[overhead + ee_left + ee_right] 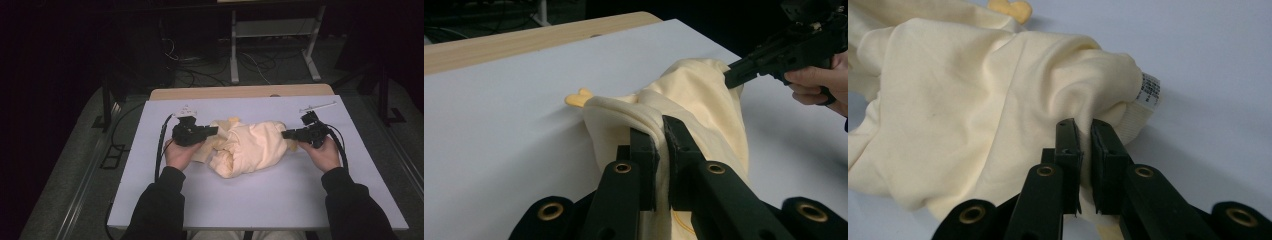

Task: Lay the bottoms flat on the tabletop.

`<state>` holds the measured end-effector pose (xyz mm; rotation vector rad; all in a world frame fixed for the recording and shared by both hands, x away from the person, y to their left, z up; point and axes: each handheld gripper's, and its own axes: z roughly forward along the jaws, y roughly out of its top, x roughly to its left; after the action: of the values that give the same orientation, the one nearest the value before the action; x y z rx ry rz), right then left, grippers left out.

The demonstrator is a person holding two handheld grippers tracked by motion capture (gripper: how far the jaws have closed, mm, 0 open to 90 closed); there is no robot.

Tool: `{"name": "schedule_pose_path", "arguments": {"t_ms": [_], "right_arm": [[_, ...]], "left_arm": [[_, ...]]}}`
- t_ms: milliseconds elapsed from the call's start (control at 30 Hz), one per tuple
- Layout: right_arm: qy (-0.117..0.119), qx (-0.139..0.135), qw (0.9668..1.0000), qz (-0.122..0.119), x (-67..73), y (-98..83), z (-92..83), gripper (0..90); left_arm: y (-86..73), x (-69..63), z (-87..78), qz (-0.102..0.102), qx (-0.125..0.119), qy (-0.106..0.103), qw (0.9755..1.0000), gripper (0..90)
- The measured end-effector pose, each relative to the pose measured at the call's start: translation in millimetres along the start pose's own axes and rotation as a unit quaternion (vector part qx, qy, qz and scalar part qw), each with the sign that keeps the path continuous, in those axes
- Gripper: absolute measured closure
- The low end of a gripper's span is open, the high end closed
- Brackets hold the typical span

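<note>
The cream garment [250, 146] lies bunched mid-table [150, 190], the left gripper [661, 131] clenched on a fold at one end and the right gripper [1085, 131] on the labelled edge opposite, so an uneven pull could slip either thin pinch free.
</note>
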<state>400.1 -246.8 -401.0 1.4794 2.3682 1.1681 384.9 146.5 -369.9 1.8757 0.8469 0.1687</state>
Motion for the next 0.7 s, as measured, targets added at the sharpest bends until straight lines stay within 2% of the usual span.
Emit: {"name": "schedule_pose_path", "arguments": {"t_ms": [133,200,233,267,400,467,500,533,700], "right_arm": [[-0.001,-0.002,1.0,-0.004,1.5,13.0,3.9,82.5],[0.006,-0.007,0.9999,-0.006,6.1,25.7,5.9,82.7],[0.006,-0.007,0.9999,-0.006,6.1,25.7,5.9,82.7],[0.008,-0.008,0.9999,-0.011,10.4,33.8,6.6,82.8],[0.005,-0.015,0.9997,-0.021,17.3,45.0,7.7,82.8],[0.015,-0.028,0.9992,-0.024,23.9,53.5,8.5,82.8],[0.015,-0.028,0.9992,-0.024,23.9,53.5,8.5,82.8],[0.029,-0.039,0.9986,-0.021,27.6,57.3,8.5,82.8],[0.036,-0.053,0.9977,-0.021,30.8,59.3,10.5,82.7]], "left_arm": [[4.0,1.2,-5.3,0.002,-0.006,0.009,0.9999,82.6],[6.9,2.6,-11.8,0.001,-0.014,0.016,0.9998,82.6],[6.9,2.6,-11.8,0.001,-0.014,0.016,0.9998,82.6],[8.1,3.1,-15.0,0.0,-0.018,0.019,0.9997,82.6],[11.0,4.7,-26.5,0.0,-0.028,0.027,0.9992,82.7],[11.7,4.7,-32.2,0.002,-0.034,0.031,0.9989,82.6],[11.8,4.4,-34.2,0.003,-0.035,0.033,0.9988,82.6],[12.3,4.1,-37.0,0.006,-0.034,0.035,0.9988,82.6],[11.8,4.2,-42.2,0.005,-0.038,0.038,0.9985,82.6]]}}
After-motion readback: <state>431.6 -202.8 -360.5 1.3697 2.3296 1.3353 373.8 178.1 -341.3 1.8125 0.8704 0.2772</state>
